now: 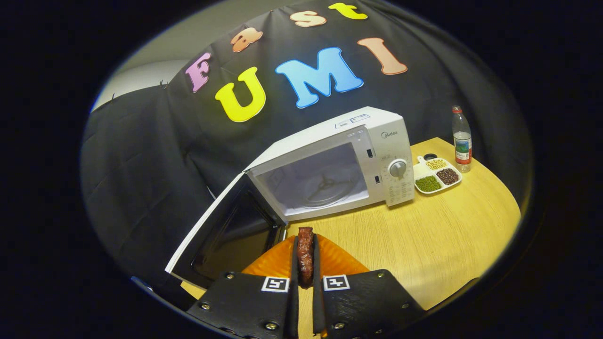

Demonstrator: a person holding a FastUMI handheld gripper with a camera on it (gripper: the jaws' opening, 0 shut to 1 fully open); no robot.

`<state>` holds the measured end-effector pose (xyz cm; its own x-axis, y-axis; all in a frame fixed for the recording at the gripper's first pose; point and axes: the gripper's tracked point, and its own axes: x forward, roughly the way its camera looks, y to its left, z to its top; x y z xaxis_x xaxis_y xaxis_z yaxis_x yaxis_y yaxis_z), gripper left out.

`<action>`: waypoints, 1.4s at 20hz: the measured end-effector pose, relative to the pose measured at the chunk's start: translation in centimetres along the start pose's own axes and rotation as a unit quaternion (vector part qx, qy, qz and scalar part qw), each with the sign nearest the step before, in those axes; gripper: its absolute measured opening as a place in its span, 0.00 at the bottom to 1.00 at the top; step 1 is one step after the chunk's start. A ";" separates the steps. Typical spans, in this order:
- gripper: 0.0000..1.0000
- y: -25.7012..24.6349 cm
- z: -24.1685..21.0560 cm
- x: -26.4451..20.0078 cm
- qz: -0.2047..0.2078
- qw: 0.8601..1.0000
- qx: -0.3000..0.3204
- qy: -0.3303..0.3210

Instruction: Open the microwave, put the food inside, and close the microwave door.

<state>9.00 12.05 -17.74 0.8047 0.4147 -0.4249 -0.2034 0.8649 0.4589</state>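
A white microwave (339,160) stands on the wooden table (433,235) beyond the fingers, its door (226,230) swung wide open to the left. Inside, the glass turntable (325,186) shows in the bare cavity. My gripper (305,245) is shut on a dark reddish-brown piece of food (305,254), pinched upright between both fingers. Beneath the fingers lies an orange plate (278,261), partly hidden by them. The gripper hovers in front of the microwave's opening, a short way from it.
To the right of the microwave sits a white divided dish (435,176) with green, dark and pale beans. A clear water bottle (461,139) stands just behind it. Bare wooden tabletop stretches to the right of the fingers.
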 end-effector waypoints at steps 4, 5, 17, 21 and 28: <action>0.12 0.1 1.2 3.5 0.003 1.000 0.010 -0.002; 0.12 0.1 1.6 4.4 0.005 1.000 0.008 -0.005; 0.12 -1.2 4.3 16.3 0.014 0.999 0.020 -0.047; 0.12 -2.2 4.9 19.8 0.007 0.998 0.010 -0.067; 0.12 -3.6 4.2 24.7 0.000 0.998 0.024 -0.064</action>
<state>31.93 18.00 -26.62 0.8703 0.3719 -0.3228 -0.1785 0.8491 0.4971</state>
